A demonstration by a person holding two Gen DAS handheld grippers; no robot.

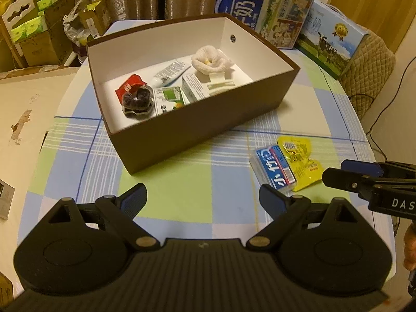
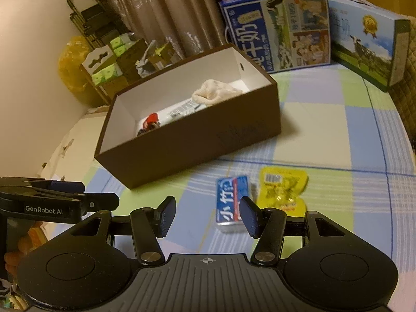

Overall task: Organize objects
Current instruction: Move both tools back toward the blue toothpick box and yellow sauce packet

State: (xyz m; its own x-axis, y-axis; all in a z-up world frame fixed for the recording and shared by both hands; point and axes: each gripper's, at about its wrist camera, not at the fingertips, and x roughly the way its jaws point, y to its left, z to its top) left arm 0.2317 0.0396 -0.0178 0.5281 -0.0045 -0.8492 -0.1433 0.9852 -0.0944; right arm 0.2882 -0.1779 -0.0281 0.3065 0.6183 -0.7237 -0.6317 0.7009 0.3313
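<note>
A brown box (image 1: 197, 127) (image 2: 197, 143) with a white inside stands on the checked tablecloth. It holds a white cloth (image 1: 210, 59) (image 2: 215, 92), a tube (image 1: 169, 74) (image 2: 182, 111), a red packet (image 1: 130, 85), a dark scrunchie (image 1: 136, 102) and small cartons (image 1: 169, 100). On the cloth in front of the box lie a blue and white pack (image 1: 274, 169) (image 2: 231, 202) and a yellow packet (image 1: 299, 161) (image 2: 282, 189). My left gripper (image 1: 202, 200) is open over bare cloth. My right gripper (image 2: 206, 214) is open just short of the blue pack, its right finger overlapping the pack's edge.
Two milk cartons (image 1: 265, 13) (image 2: 364, 44) stand at the table's far edge. Cardboard boxes with green packs (image 1: 33, 31) crowd the floor at far left. A quilted chair back (image 1: 371, 72) is at the right. A pale surface (image 1: 23, 119) adjoins the table at left.
</note>
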